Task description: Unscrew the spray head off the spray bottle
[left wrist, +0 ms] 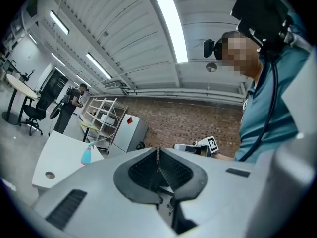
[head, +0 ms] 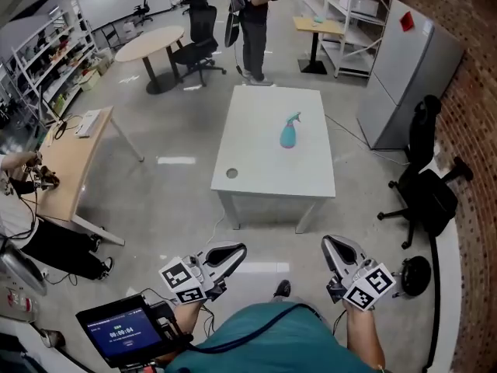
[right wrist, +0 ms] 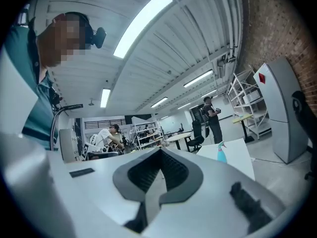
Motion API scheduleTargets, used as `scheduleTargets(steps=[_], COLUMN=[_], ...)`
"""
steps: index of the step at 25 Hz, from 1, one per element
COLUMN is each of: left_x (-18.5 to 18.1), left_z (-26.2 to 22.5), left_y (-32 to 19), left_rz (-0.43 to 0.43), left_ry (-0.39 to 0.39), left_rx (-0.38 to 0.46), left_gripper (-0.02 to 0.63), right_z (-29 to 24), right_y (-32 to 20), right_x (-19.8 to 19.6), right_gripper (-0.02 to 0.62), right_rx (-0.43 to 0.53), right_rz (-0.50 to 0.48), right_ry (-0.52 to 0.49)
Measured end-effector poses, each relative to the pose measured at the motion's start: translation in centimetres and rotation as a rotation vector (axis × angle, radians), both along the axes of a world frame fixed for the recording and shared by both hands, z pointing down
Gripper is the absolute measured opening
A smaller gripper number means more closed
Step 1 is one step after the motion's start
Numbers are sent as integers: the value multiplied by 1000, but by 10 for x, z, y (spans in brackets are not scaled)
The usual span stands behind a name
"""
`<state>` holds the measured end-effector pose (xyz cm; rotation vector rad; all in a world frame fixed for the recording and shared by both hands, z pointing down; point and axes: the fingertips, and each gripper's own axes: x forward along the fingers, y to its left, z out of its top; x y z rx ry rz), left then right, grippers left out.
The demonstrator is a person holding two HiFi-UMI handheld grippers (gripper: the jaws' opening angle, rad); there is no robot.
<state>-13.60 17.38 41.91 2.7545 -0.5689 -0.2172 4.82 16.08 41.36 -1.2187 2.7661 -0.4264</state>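
Teal plastic, the spray bottle [head: 288,135] stands upright on the white table [head: 264,173], probably light and slick, best held by its body while the spray head [head: 294,117] is twisted. Short of the table, the left gripper [head: 231,254] and right gripper [head: 334,248] are closed and empty.

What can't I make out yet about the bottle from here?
Bottle: too small in all three views to show the collar under its spray head or its fill level.
Table: partly covered by the left gripper and right gripper in their own views.
Table's far legs: hidden under its top, head view.
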Motion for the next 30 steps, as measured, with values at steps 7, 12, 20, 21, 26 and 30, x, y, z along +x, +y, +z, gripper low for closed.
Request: scheduleTargets(steps=[7,12,20,21,26,30], left_x=[71,103,154,155,163,186], left_z=[25,59,169,185,255,298], left_y=[-126,-218,-404,-426,-518,-556], left_rz=[-66,-98,-74,-91,-192,-152], left_ry=[-30,-90,-247,-282,-431,-481], left_rx=[11,19,-3,2,38,24], left_gripper=[85,143,355,356,404,439], right_z=[3,14,23,23,41,57], right_y=[-112,-182,-281,-289,-332,-358], right_x=[28,33,45,43,39,53], right_gripper=[-9,-9,51,58,110,110], right_rx=[-4,-22,-65,-74,-155,-218], right_rz=[-127,-173,-135,-125,-89,-43], right_ry=[7,4,44,51,108,133])
